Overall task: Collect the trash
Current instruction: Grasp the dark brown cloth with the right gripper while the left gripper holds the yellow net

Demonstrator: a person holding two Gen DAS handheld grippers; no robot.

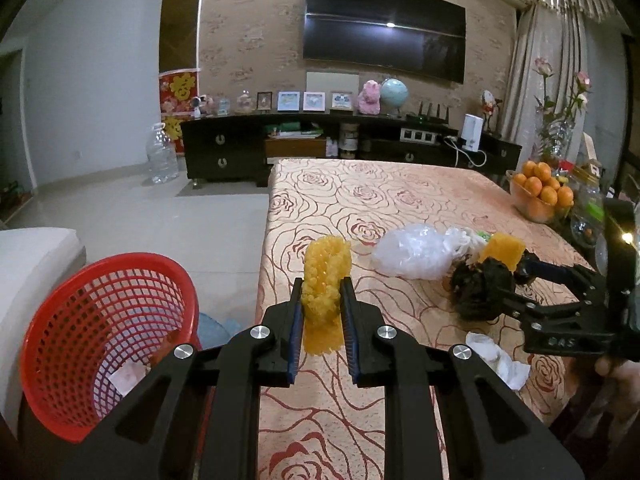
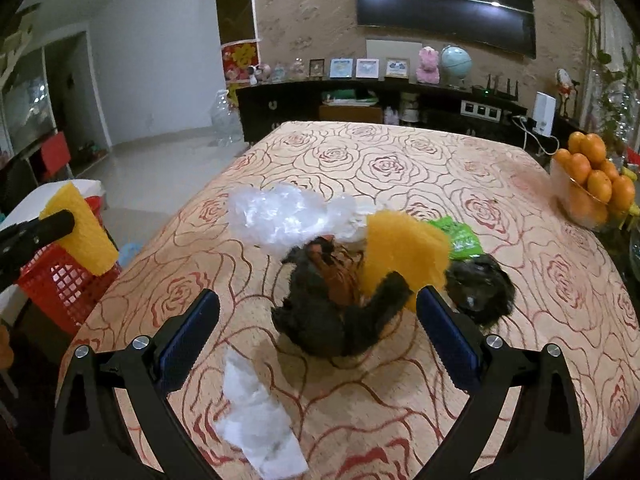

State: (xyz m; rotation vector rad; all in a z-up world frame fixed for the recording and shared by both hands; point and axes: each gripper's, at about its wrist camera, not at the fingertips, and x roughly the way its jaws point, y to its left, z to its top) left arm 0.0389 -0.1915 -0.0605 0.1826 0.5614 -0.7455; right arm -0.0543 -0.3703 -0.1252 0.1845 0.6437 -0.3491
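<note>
Clearly, a yellow foam net [image 1: 325,292] sits pinched in the left gripper [image 1: 323,320], over the table [image 1: 400,196] edge, beside the red basket [image 1: 72,320]. Ahead of the right gripper [image 2: 318,332], jaws wide, lie dark peel [image 2: 324,312], foam [image 2: 404,248], bag [image 2: 280,216] and tissue [image 2: 256,420].

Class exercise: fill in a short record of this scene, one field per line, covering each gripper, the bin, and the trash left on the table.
left gripper: shut on a yellow foam piece, near the table's left edge
right gripper: open, jaws either side of a dark clump
bin: red basket on the floor left of the table, some scraps inside
trash left: plastic bag, second yellow foam, green wrapper, tissue
not trash: bowl of oranges
</note>
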